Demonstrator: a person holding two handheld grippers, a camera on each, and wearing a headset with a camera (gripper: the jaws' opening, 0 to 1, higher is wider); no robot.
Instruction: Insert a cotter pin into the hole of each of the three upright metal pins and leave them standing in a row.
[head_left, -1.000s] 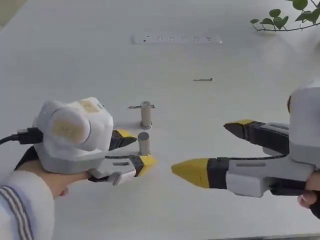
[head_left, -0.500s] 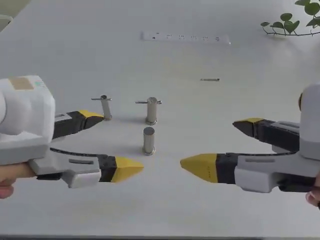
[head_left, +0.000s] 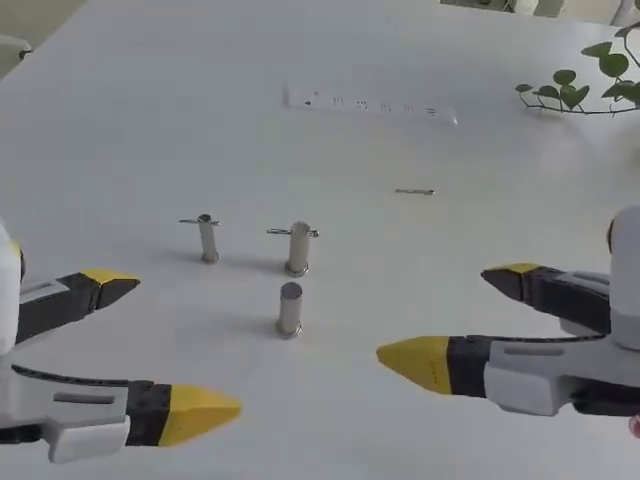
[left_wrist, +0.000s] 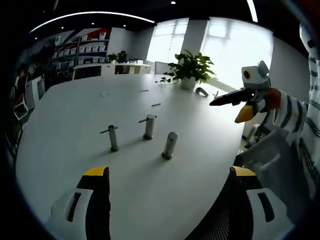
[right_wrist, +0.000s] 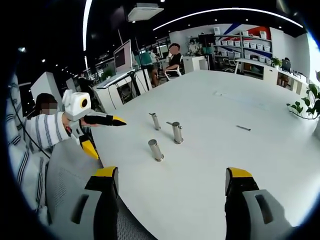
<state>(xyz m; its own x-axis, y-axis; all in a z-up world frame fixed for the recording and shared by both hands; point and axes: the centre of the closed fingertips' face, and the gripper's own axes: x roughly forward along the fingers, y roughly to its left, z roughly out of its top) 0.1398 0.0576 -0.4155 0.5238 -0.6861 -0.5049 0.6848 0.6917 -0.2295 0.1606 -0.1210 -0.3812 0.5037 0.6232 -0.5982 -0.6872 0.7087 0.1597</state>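
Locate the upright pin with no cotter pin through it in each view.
Head view: bare pin just left of centre, slightly below the middle.
Left gripper view: bare pin just right of and below centre.
Right gripper view: bare pin just below centre.
Shared landmark: loose cotter pin lying flat beyond it.

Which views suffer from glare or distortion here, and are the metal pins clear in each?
Head view: soft even light, faint shadows beside the metal pins, little blur, the loose cotter pin tiny but visible. Left gripper view: fisheye bends the table, the windows behind the potted plant are blown out. Right gripper view: same fisheye curve, ceiling light strips glare, pins small yet sharp.
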